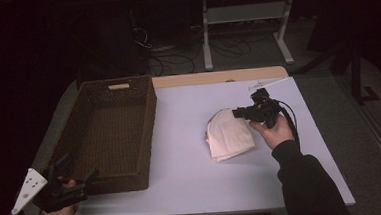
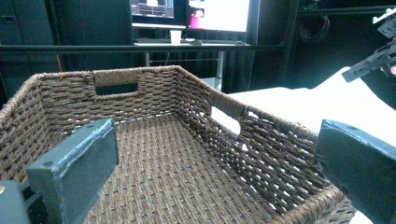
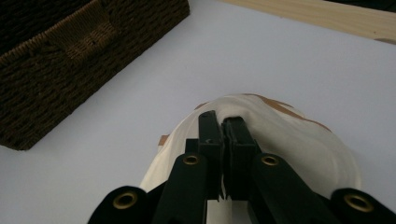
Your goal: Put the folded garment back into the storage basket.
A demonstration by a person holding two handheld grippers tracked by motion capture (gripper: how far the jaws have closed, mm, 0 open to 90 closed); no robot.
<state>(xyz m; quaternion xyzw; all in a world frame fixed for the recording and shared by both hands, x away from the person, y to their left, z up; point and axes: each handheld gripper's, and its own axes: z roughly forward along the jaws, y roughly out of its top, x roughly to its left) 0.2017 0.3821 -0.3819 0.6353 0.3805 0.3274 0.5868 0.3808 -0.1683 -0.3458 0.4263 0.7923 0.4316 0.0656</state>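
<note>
High view: right gripper (image 1: 240, 112) jaws pinching cream cloth (image 1: 228, 133); left gripper (image 1: 77, 177) jaws wide (beside basket (image 1: 108, 88)).

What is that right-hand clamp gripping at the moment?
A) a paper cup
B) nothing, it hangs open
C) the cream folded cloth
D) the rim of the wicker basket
C: in the right gripper view the right gripper has its jaws pressed together on a fold of the cream cloth, apart from the wicker basket.

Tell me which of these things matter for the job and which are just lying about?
Likely in use:
cream folded cloth, pinched by the right tongs
wicker basket, with the open left tongs at it

Just there:
metal stand
floor cables
monitors
</note>
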